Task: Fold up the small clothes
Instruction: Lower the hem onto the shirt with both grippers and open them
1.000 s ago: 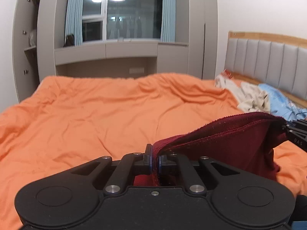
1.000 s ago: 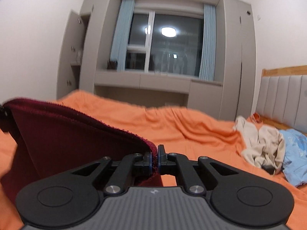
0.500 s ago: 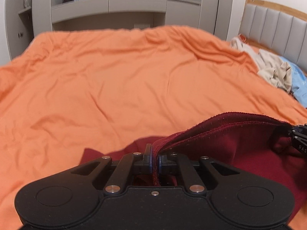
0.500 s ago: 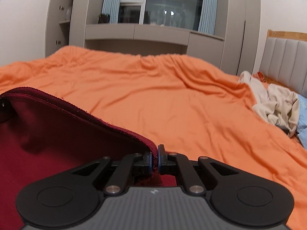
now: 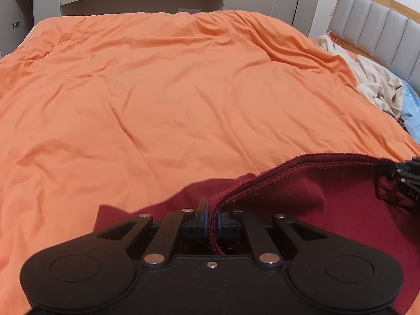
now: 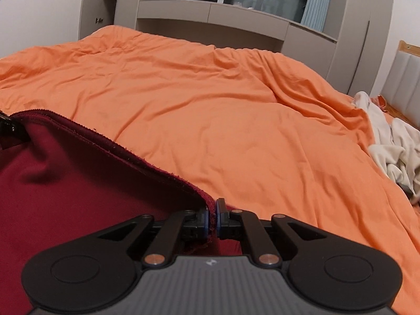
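Observation:
A dark red garment (image 5: pixel 315 199) lies low over the orange bedcover (image 5: pixel 170 92), its hemmed top edge stretched between my two grippers. My left gripper (image 5: pixel 212 219) is shut on the left end of that edge. My right gripper (image 6: pixel 213 219) is shut on the right end; the garment (image 6: pixel 65 183) spreads to its left. The right gripper's tip shows at the right edge of the left wrist view (image 5: pixel 409 176), and the left gripper's tip at the left edge of the right wrist view (image 6: pixel 8 127). The garment's lower part is hidden behind the gripper bodies.
A pile of beige clothes (image 5: pixel 378 86) and a light blue item (image 5: pixel 412 105) lie at the right side of the bed by the grey padded headboard (image 5: pixel 380 34). Grey cabinets (image 6: pixel 210 18) and a window stand beyond the far edge.
Both grippers have come down and tilted toward the bed with the red garment. The garment hung in the air before; now its body rests on the bedcover.

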Available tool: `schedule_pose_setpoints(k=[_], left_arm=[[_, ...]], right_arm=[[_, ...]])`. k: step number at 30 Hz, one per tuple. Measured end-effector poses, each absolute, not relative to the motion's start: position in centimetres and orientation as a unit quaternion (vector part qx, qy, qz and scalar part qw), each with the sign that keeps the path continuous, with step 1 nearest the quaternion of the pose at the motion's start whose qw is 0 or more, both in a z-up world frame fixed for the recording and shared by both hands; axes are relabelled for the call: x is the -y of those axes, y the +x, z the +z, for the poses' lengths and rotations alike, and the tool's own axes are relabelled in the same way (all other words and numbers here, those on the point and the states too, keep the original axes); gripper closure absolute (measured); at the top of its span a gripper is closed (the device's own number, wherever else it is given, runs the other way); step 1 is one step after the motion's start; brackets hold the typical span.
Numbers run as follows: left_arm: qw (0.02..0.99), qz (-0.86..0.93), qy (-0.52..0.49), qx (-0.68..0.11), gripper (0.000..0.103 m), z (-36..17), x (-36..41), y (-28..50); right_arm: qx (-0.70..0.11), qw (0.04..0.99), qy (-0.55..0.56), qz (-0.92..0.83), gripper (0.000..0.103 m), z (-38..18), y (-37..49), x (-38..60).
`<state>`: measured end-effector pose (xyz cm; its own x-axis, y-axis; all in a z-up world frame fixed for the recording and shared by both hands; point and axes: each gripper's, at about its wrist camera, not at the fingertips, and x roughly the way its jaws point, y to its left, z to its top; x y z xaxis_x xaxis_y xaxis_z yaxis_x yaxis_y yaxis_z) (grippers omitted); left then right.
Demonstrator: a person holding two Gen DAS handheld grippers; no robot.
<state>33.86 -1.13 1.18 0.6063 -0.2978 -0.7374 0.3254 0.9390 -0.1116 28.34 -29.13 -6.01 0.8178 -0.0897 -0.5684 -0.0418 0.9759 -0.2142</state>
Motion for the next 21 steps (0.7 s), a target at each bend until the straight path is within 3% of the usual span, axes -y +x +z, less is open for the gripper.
schedule_pose_setpoints(k=[8, 11, 14, 15, 16, 17, 18, 19, 21], left_arm=[[0.878, -0.176, 0.012, -0.446, 0.096, 0.1, 1.2, 36.8], [0.872, -0.175, -0.006, -0.457, 0.091, -0.1, 0.7, 37.2], [0.871, -0.172, -0.006, -0.460, 0.085, 0.0, 0.6, 37.2], [0.870, -0.173, -0.005, -0.461, 0.080, 0.1, 0.7, 37.2], [0.870, -0.172, -0.005, -0.462, 0.070, 0.2, 0.7, 37.2], [0.870, -0.173, -0.008, -0.462, 0.064, 0.4, 0.7, 37.1], [0.871, -0.171, -0.012, -0.460, 0.050, 0.6, 0.7, 37.1], [0.873, -0.169, -0.013, -0.457, 0.038, 0.8, 0.7, 37.0], [0.880, -0.162, -0.010, -0.447, 0.029, 1.3, 0.7, 36.5]], right_arm=[[-0.333, 0.937, -0.105, 0.002, 0.097, -6.5, 32.6, 29.7], [-0.338, 0.935, -0.108, 0.005, 0.097, -6.7, 32.9, 29.6], [-0.336, 0.936, -0.106, 0.003, 0.085, -6.5, 32.8, 29.8], [-0.336, 0.936, -0.102, 0.002, 0.077, -6.4, 32.7, 30.0], [-0.335, 0.938, -0.094, 0.003, 0.056, -6.2, 32.6, 30.3], [-0.331, 0.940, -0.086, 0.005, 0.042, -6.0, 32.4, 30.6], [-0.328, 0.941, -0.081, 0.006, 0.022, -5.7, 32.2, 30.8], [-0.320, 0.944, -0.079, 0.004, 0.016, -5.4, 31.9, 31.0], [-0.308, 0.948, -0.080, -0.002, 0.013, -4.6, 31.2, 31.4]])
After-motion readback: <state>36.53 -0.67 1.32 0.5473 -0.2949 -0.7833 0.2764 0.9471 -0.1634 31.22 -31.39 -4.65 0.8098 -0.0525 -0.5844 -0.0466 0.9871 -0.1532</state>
